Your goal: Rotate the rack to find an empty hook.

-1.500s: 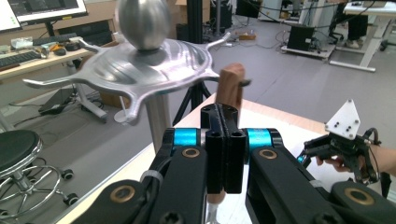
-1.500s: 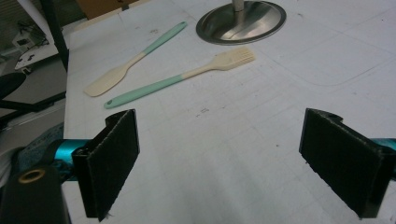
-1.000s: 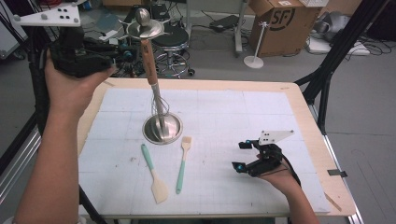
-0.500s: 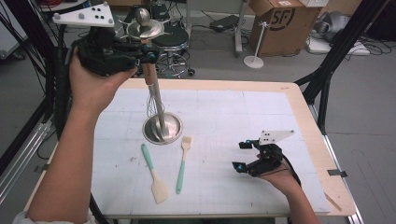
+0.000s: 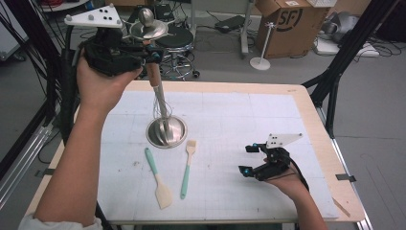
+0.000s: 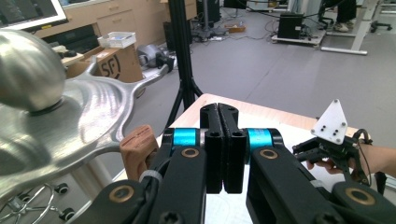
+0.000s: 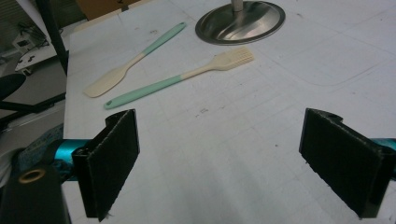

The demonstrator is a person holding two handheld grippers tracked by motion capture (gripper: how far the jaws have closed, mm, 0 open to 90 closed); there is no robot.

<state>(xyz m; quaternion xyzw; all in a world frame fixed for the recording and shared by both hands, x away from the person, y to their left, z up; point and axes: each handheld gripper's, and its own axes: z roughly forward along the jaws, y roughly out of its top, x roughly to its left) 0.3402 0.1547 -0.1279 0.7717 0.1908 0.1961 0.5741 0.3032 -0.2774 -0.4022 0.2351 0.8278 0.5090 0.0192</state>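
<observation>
Hanging on the metal utensil stand, a whisk with a wooden handle sits up by the hook plate, wires running down toward the round steel base on the white mat. Left gripper is raised at the top of the stand, right beside the whisk handle; its own view shows the jaws pressed flat together with nothing between them, so it's not gripping the whisk. Judging from that, the whisk looks hung and released, or not yet grabbed; can't tell which. Spatula and basting brush, both teal-handled, lie flat on the mat just in front of the base, so those two look like the remaining work. Right gripper rests low on the mat well to the right, jaws spread wide, empty, aimed toward the brush and spatula.
</observation>
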